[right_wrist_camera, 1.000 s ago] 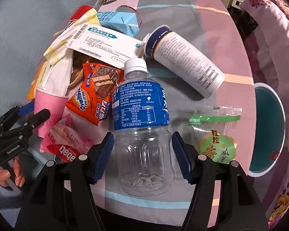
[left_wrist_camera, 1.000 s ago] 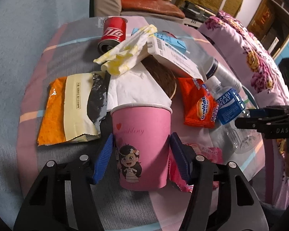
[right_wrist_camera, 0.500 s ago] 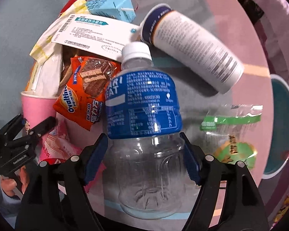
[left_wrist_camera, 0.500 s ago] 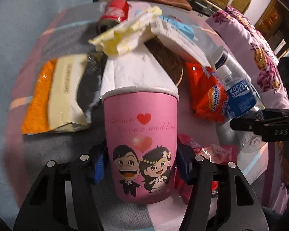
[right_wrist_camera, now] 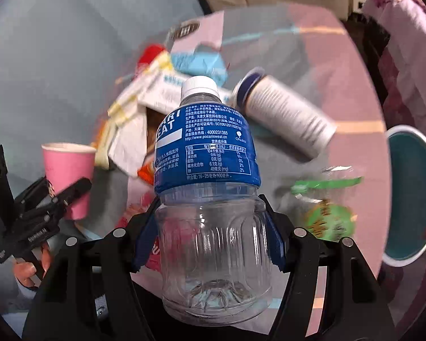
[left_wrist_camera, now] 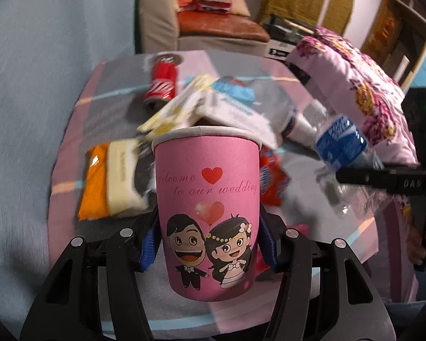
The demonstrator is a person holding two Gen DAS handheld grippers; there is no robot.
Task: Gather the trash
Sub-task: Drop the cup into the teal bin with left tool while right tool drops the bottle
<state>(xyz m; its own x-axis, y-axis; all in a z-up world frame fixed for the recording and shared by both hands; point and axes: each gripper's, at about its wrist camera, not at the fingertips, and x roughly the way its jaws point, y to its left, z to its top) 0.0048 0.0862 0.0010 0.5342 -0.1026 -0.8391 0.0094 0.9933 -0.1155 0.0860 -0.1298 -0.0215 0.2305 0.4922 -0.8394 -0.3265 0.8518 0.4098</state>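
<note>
Pink paper cup [left_wrist_camera: 208,213] stands upright between the blue pads [left_wrist_camera: 149,248] of the left gripper [left_wrist_camera: 208,244], and the pads press on its two sides, so the cup is grasped and sits above the table [left_wrist_camera: 71,187]. Clear plastic bottle [right_wrist_camera: 210,199] with a blue label and white cap is clenched the same way in the right gripper [right_wrist_camera: 210,241], upright, also above the table. Behind the cup lie an orange and cream snack bag [left_wrist_camera: 110,182] and a white tissue [right_wrist_camera: 129,142]. Farther back are a white medicine box [left_wrist_camera: 235,113], a white cylinder [right_wrist_camera: 286,113] lying on its side, and a red soda can [left_wrist_camera: 162,82]. At the right edge stands a teal bin [right_wrist_camera: 411,196].
</note>
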